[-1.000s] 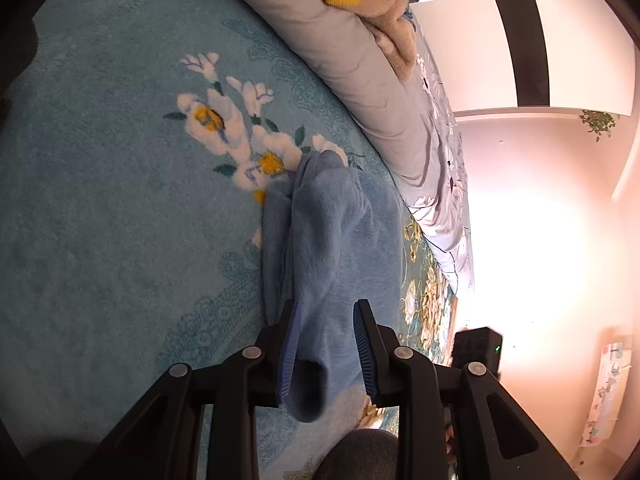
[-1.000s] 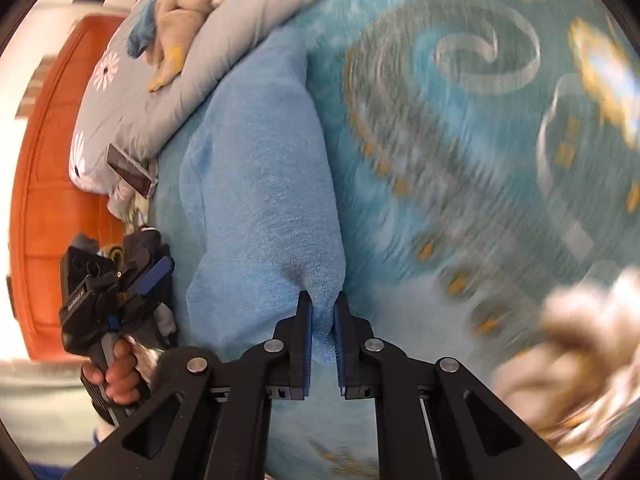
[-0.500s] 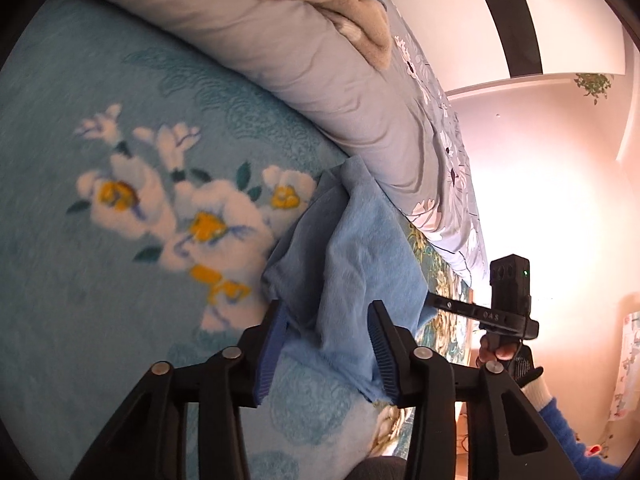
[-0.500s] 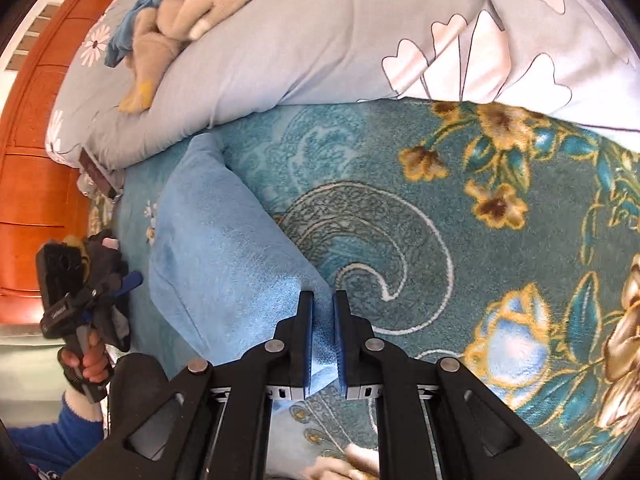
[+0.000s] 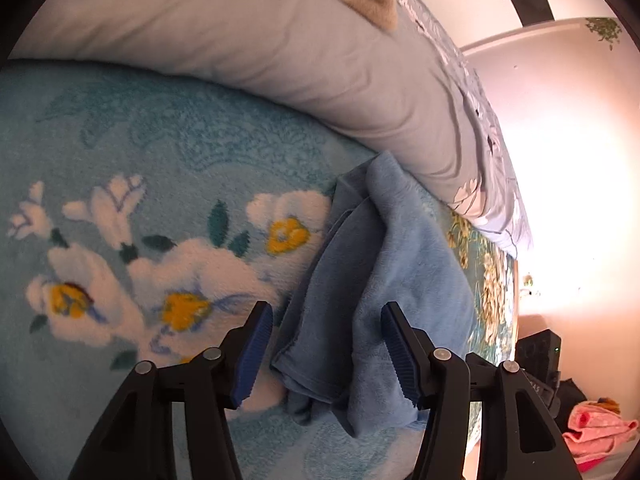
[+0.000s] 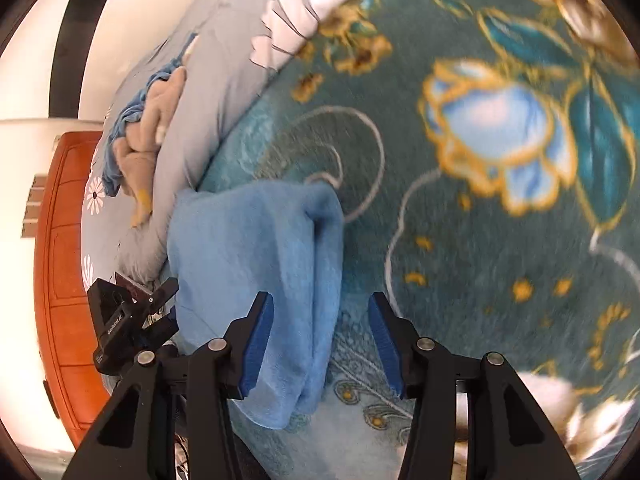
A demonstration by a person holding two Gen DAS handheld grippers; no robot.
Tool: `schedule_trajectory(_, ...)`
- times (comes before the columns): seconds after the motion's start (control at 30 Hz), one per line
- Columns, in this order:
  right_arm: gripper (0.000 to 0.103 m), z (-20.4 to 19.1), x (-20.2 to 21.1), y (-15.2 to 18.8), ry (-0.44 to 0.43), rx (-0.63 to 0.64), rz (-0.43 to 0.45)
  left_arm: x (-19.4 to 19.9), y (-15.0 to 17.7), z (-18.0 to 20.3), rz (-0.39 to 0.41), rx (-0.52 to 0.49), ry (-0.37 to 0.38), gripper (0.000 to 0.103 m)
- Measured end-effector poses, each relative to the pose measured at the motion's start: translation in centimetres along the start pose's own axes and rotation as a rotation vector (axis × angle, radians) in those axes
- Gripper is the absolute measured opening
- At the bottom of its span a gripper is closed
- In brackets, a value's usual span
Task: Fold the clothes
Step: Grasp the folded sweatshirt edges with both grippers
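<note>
fuzzy fleece garment [image 5: 404, 280] on plush blanket [image 5: 120, 140]; glossy wooden headboard [image 6: 60, 260].

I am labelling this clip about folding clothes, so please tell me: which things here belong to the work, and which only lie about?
Belong to the work:
- blue fleece garment, lying folded on the blanket
- left tongs, open
- right tongs, open

Only lying about:
- floral blanket
- grey duvet
- tan cloth on the duvet
- pink cloth
</note>
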State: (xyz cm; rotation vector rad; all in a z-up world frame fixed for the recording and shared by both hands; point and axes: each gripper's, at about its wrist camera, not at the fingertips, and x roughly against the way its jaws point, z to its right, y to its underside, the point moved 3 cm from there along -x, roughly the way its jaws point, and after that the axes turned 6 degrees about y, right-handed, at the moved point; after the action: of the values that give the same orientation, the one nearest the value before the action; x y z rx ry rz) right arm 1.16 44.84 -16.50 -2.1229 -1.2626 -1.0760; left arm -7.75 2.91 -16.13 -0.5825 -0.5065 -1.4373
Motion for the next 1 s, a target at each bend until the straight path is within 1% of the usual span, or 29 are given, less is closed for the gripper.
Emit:
schedule_trajectory(0.1,0.051,0.2,-1.1,0.2,-0.022,-0.050,0.048,-0.7,-0.2,-0.6,-0.036,0.013,0.032,0.061)
schedule_trajectory(0.17,0.052,0.3,-1.5,-0.1,-0.039,-0.077,0.065,-1.2,-0.4,-1.0,-0.060,0.021,0.053,0.063)
schedule_trajectory(0.27,0.053,0.0,-1.2,-0.7,-0.080,-0.088,0.116,-1.3,-0.2,-1.2,-0.061,0.019,0.078,0.064)
schedule_trajectory(0.3,0.049,-0.2,-1.4,-1.0,-0.094,-0.097,0.116,-1.3,-0.1,-1.3,-0.060,0.018,0.083,0.064)
schedule_trajectory(0.33,0.043,-0.4,-1.5,-1.3,-0.105,-0.104,0.116,-1.4,-0.1,-1.3,-0.058,0.019,0.089,0.064)
schedule_trajectory(0.37,0.027,-0.7,-1.7,-1.7,-0.106,-0.103,0.112,-1.4,-0.2,-1.4,-0.056,0.021,0.094,0.064)
schedule_trajectory(0.4,0.020,-1.0,-1.7,-2.1,-0.102,-0.088,0.105,-1.4,-0.1,-1.5,-0.057,0.023,0.099,0.064)
schedule_trajectory(0.5,0.014,-2.0,-1.5,-3.9,-0.103,-0.034,0.090,-1.3,0.2,-1.6,-0.067,0.019,0.111,0.064)
schedule_trajectory(0.57,0.013,-2.7,-0.9,-5.5,-0.114,0.010,0.088,-1.4,0.2,-1.4,-0.078,0.013,0.123,0.064)
schedule_trajectory(0.63,0.013,-3.6,-0.5,-7.4,-0.103,0.056,0.081,-1.6,0.2,-1.2,-0.083,0.014,0.137,0.064)
schedule_trajectory(0.7,0.013,-4.2,-0.7,-8.4,-0.080,0.107,0.058,-1.7,0.2,-1.3,-0.077,0.024,0.148,0.064)
schedule_trajectory(0.77,0.014,-4.4,-1.3,-8.8,-0.064,0.131,0.021,-1.8,0.1,-1.4,-0.070,0.035,0.159,0.064)
schedule_trajectory(0.83,0.016,-3.5,-1.5,-8.5,-0.089,0.120,-0.002,-1.9,0.1,-1.3,-0.065,0.046,0.171,0.064)
schedule_trajectory(0.93,0.029,-1.8,-2.0,-7.9,-0.143,0.092,-0.035,-2.1,0.1,-1.2,-0.060,0.049,0.183,0.064)
schedule_trajectory(0.97,0.034,-1.3,-2.2,-7.6,-0.147,0.079,-0.041,-2.1,0.1,-1.1,-0.061,0.047,0.185,0.064)
schedule_trajectory(1.0,0.036,-0.8,-2.4,-7.2,-0.140,0.070,-0.046,-2.2,0.1,-1.1,-0.061,0.045,0.187,0.064)
